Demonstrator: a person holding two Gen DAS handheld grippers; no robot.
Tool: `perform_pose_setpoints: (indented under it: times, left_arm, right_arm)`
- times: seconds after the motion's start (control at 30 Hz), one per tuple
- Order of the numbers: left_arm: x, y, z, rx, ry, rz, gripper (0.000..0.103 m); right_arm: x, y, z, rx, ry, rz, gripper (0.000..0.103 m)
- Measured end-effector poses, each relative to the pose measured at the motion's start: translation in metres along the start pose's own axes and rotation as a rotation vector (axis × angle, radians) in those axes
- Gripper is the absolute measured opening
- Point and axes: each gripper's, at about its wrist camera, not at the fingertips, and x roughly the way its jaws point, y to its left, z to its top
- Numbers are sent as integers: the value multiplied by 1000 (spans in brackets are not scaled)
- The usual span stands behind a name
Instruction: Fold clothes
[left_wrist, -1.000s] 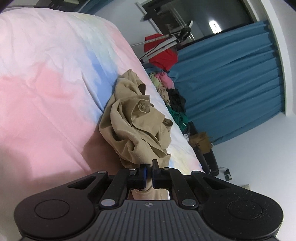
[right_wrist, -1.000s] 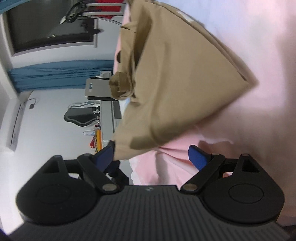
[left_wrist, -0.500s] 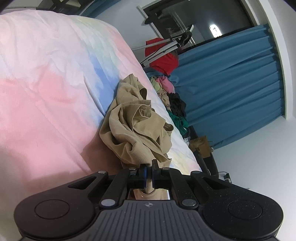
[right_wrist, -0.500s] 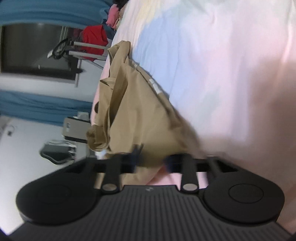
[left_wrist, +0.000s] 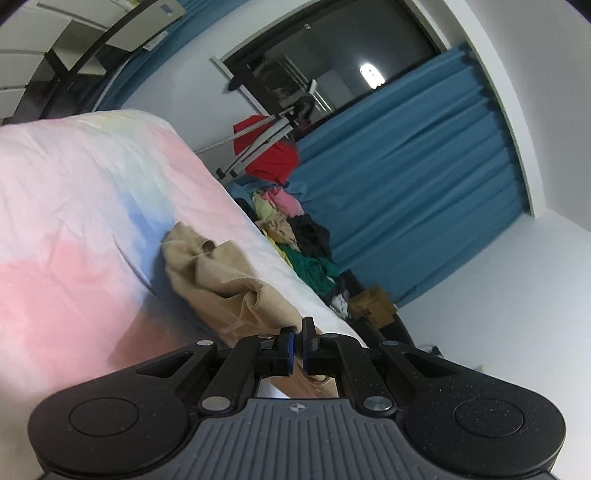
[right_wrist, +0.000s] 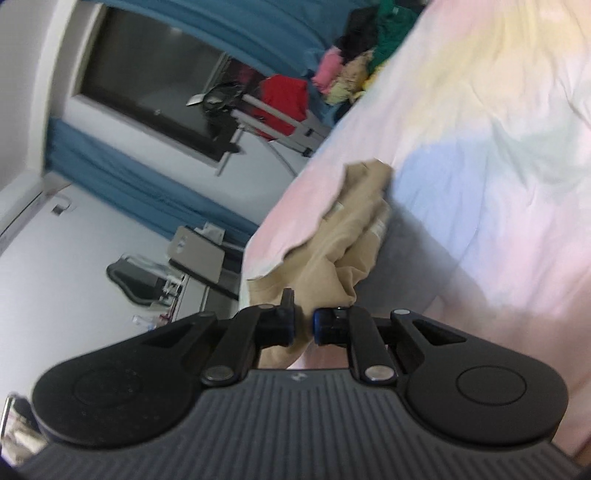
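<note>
left tool (left_wrist: 298, 345) clamped, right tool (right_wrist: 303, 329) closing

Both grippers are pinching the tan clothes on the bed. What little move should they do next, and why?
Probably lift a bit more and draw the two grippers apart. The left gripper is shut on the tan garment, and the right gripper is closing on another part of it with cloth between its pads. The garment hangs crumpled against the pastel bedsheet, so it likely needs spreading before any fold.

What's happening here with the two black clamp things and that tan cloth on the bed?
A person is working a handheld gripper in each hand to fold clothes. The left gripper is shut on the tan garment, and the right gripper is closing its jaws on another part of it. The garment is crumpled, partly raised off the pastel bedspread.
</note>
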Motion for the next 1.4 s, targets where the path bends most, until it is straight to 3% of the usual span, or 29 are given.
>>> perform_pose_setpoints:
  times: [0.27, 0.47, 0.63, 0.7, 0.87, 1.0, 1.17, 1.4]
  left_arm:
    - [-98, -20, -57, -35, 74, 5, 4]
    - [-97, -22, -58, -84, 49, 32, 4]
    - [-35, -23, -21, -118, 9, 128, 4]
    - [-3, -19, -2, -130, 0, 171, 4]
    - [62, 1, 27, -103, 14, 277, 4]
    - [98, 32, 24, -85, -6, 333, 5]
    - [122, 64, 12, -77, -7, 326, 5]
    - [149, 68, 12, 43, 26, 385, 6]
  right_arm:
    - [-86, -7, -32, 1, 90, 7, 13]
    - [-78, -8, -28, 50, 97, 3, 13]
    - [-24, 10, 2, 56, 67, -34, 13]
    - [3, 20, 11, -5, 47, -54, 13]
    - [75, 9, 29, 18, 41, -127, 13]
    - [117, -14, 30, 25, 64, -146, 14]
    - [143, -41, 30, -47, 87, -154, 14]
    - [176, -61, 38, -28, 153, -164, 15]
